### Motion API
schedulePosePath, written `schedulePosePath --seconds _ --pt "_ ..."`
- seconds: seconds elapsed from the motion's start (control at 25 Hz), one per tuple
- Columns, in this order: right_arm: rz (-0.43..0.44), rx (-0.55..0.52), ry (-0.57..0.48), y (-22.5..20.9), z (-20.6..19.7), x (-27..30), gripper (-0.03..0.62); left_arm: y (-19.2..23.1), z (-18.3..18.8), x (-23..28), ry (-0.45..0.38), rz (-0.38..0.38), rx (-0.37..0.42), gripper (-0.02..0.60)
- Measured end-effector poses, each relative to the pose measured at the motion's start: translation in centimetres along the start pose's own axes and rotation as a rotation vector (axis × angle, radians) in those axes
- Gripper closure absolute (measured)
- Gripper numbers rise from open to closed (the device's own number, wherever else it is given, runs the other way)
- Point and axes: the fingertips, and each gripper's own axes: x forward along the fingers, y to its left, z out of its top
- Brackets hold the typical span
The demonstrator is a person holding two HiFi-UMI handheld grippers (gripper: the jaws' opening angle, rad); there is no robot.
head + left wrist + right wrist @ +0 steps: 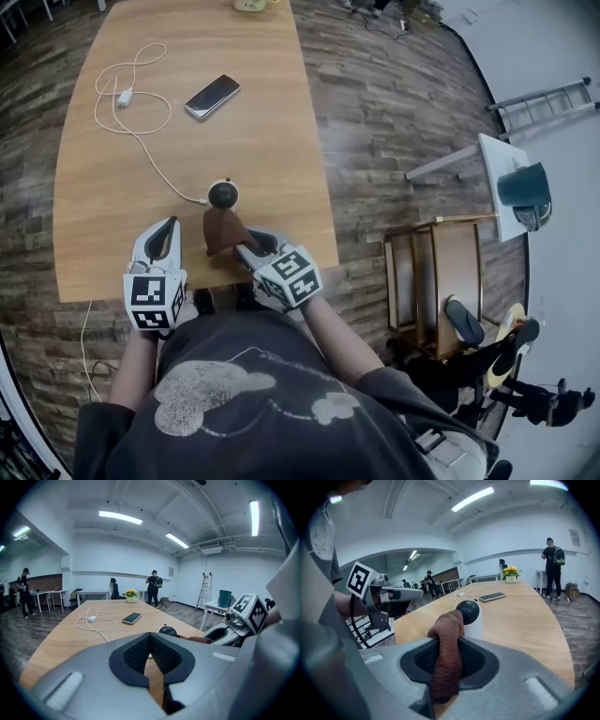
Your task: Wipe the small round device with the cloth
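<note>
The small round device (223, 194), black-topped on a white base, stands near the front edge of the wooden table (141, 234); it also shows in the right gripper view (469, 616) and the left gripper view (168, 631). My right gripper (241, 246) is shut on a brown cloth (222, 231), whose bunched end (447, 639) touches the device's near side. My left gripper (165, 236) hovers to the left of the device, jaws closed with nothing between them (151, 654).
A white charging cable (131, 103) runs across the table to the device. A black phone (212, 96) lies further back. A flower pot (249, 5) sits at the far edge. To the right stand a white side table (497, 178) and a ladder (544, 98).
</note>
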Motion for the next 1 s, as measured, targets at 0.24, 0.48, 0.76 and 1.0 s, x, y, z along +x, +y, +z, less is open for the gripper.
schedulePosePath --seconds 0.24,0.48,0.76,1.0 --pt "-0.017 0.058 0.087 -1.2 -1.4 2.6 0.514 -0.7 -1.3 -0.2 0.040 0.000 -0.009 0.563" --pt "-0.059 0.150 0.190 -2.5 -3.5 3.0 0.514 -1.2 -1.5 -0.4 0.049 0.004 -0.008 0.563" --pt "-0.080 0.216 0.230 -3.0 -4.7 2.1 0.514 -0.9 -2.0 -0.2 0.057 0.015 -0.010 0.563" --pt "-0.127 0.245 0.137 -4.4 -2.7 -2.1 0.514 -0.5 -1.4 0.0 0.035 0.025 -0.007 0.563"
